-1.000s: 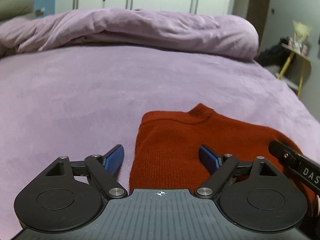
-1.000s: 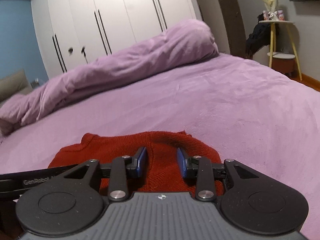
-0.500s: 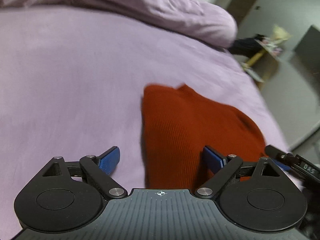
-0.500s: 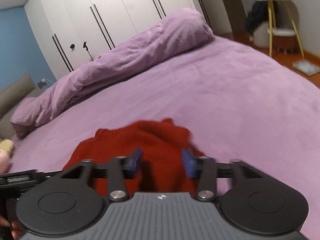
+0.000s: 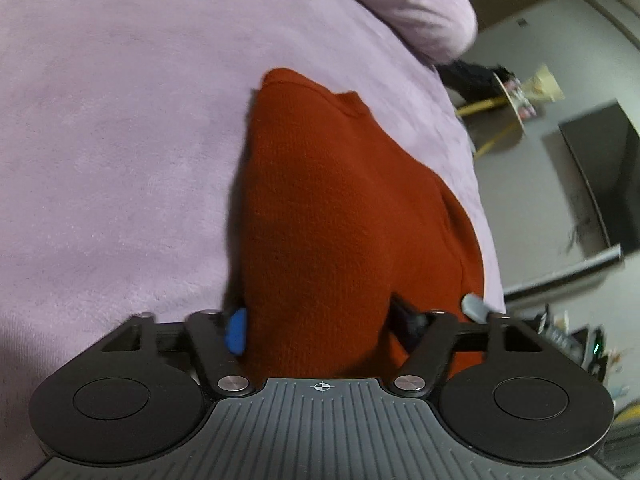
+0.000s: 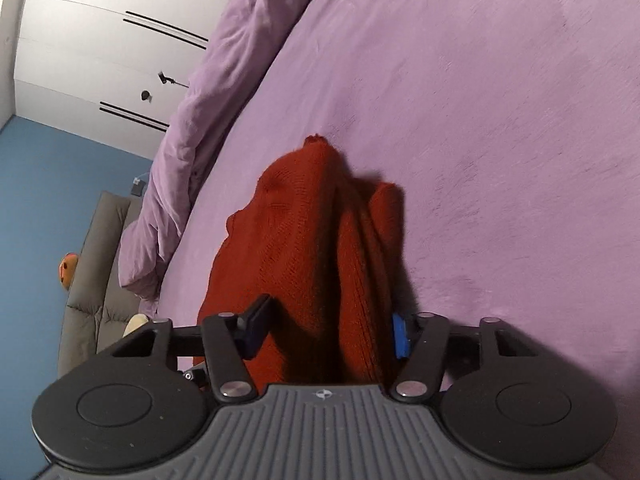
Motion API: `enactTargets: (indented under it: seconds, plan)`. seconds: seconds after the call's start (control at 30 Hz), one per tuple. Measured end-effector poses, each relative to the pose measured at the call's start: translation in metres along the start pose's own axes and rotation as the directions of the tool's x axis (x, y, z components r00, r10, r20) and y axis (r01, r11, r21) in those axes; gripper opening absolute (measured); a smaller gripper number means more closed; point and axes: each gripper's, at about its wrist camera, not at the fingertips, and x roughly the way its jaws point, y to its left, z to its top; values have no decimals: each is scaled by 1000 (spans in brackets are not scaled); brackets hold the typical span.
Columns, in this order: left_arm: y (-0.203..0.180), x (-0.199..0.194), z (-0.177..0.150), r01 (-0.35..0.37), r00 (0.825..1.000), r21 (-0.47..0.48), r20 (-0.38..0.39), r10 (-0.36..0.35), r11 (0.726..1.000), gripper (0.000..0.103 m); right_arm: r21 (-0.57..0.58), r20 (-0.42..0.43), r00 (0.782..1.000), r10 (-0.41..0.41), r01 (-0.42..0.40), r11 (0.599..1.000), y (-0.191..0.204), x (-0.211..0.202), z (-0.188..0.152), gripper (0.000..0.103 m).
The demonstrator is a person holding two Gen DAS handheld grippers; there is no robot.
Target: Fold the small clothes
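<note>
A rust-red knitted sweater (image 5: 328, 208) lies on the purple bed cover (image 5: 120, 140). In the left wrist view my left gripper (image 5: 320, 328) straddles the sweater's near edge, its jaws wide apart with cloth between them; the right blue pad is hidden in shadow. In the right wrist view the sweater (image 6: 304, 240) is bunched into upright folds, and my right gripper (image 6: 328, 332) straddles its near end with jaws apart. Both grippers are rolled sideways.
A rolled purple duvet (image 6: 208, 92) lies along the far side of the bed. White wardrobe doors (image 6: 100, 40) and a grey sofa (image 6: 92, 280) stand beyond it. A yellow-legged side table (image 5: 516, 100) and a dark screen (image 5: 600, 176) stand past the bed's right edge.
Both grippers have dropped onto the sweater's near edge and rolled sideways, the right one opening wider. The sweater, flat before, now stands bunched in folds between the jaws.
</note>
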Motion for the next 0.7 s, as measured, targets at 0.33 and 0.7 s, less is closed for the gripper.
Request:
enactTargets:
  seconds: [0.33,0.7]
  plan:
    - [-26,-56,-2,0,999,75,50,-4,997,50,41,30,995,94,-95,995,27,-6,-18,26]
    - [24,-171,-50,-222,972,33,86,219,974,54,79,-230,958,173,-159,984,80,57,-106,28]
